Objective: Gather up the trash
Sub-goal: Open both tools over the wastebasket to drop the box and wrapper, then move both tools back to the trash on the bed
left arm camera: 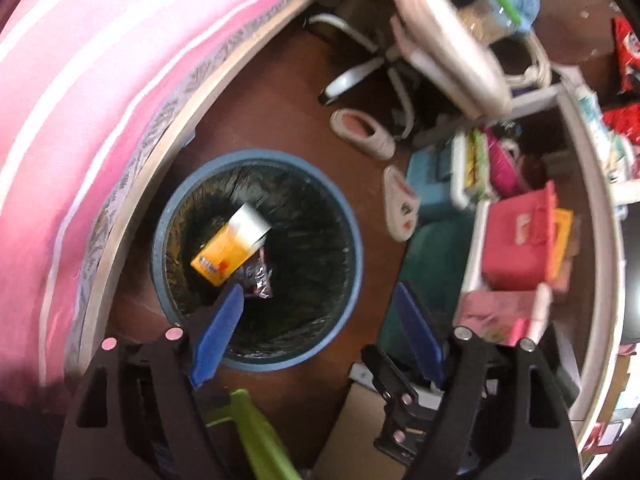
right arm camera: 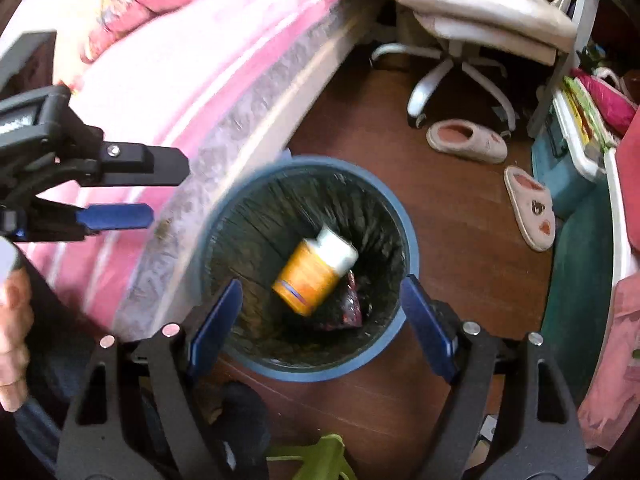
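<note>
Right gripper (right arm camera: 320,312): I read the blue pads (right arm camera: 216,328) as spread wide, nothing between them; it points down into the bin.
Left gripper (left arm camera: 316,328): jaws apart as well, empty; seen from the right wrist view, its blue finger juts in from the left edge over the bedding.
Hand (right arm camera: 12,336): fingers visible at the left edge, on the left gripper's handle.
Green leaf (right arm camera: 316,458): at the bottom edge, below the right gripper; blurred.
Trash bin (right arm camera: 412,248): round, blue rim, black liner, standing on the brown wooden floor (right arm camera: 460,220) just beside the bed.
Orange carton (right arm camera: 310,276): orange with a white end, tilted inside the bin, motion-blurred; I cannot tell whether it has come to rest.
Foil wrapper (right arm camera: 352,312): purplish, crumpled, at the bin bottom beside the carton.
Bed (right arm camera: 192,80): pink striped cover, left of the bin.
Slippers (right arm camera: 466,140): two pinkish ones on the floor beyond the bin, apart from each other.
Office chair (right arm camera: 460,68): white star base, farthest back.
</note>
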